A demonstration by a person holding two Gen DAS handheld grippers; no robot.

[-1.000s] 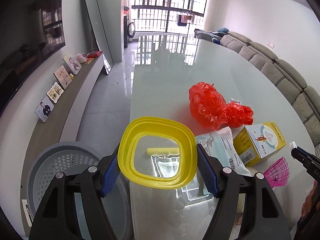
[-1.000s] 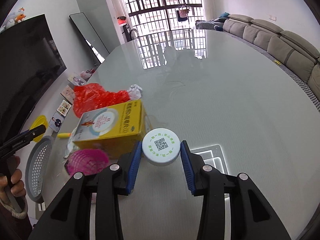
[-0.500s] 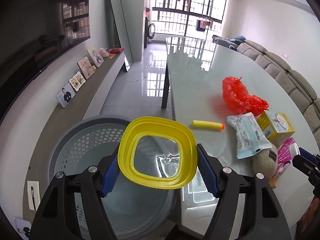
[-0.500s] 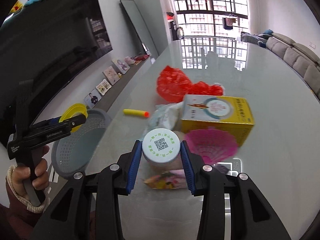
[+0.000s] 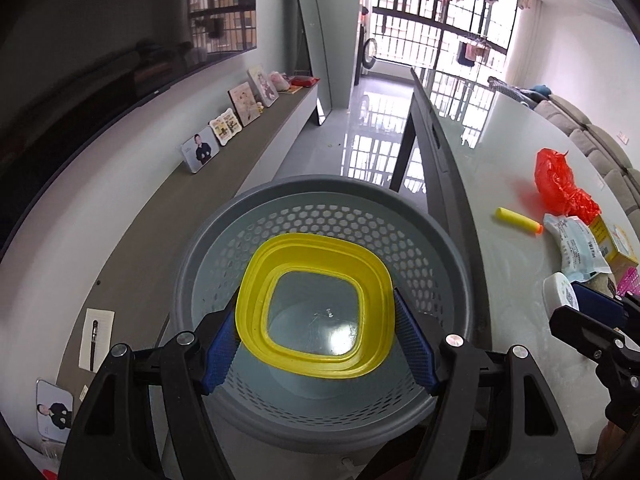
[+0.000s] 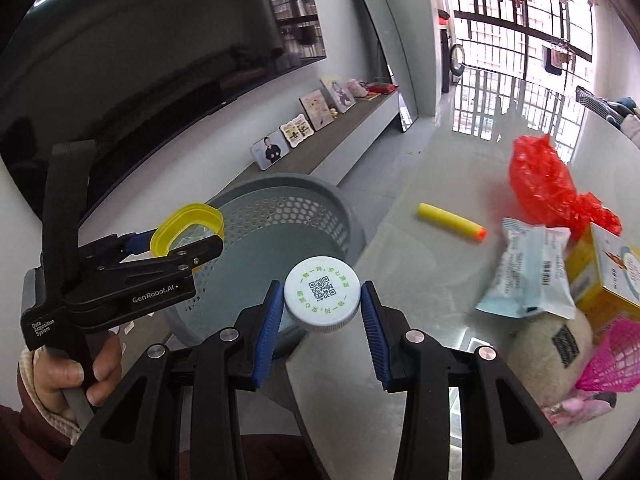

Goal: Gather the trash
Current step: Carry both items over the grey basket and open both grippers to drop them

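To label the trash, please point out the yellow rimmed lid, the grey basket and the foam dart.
yellow rimmed lid (image 5: 316,308), left wrist view, clear centre
grey basket (image 5: 320,188), left wrist view, far rim
foam dart (image 6: 448,222), right wrist view, yellow shaft

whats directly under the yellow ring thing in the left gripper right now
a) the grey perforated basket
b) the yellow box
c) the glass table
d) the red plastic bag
a: in the left wrist view the yellow ring, clamped in the left gripper, hangs over the open mouth of the grey basket.

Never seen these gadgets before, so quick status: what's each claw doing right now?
Left claw clamped on yellow-rimmed lid, over grey bin. Right claw clamped on white cap beside bin. Bin mouth unobstructed.
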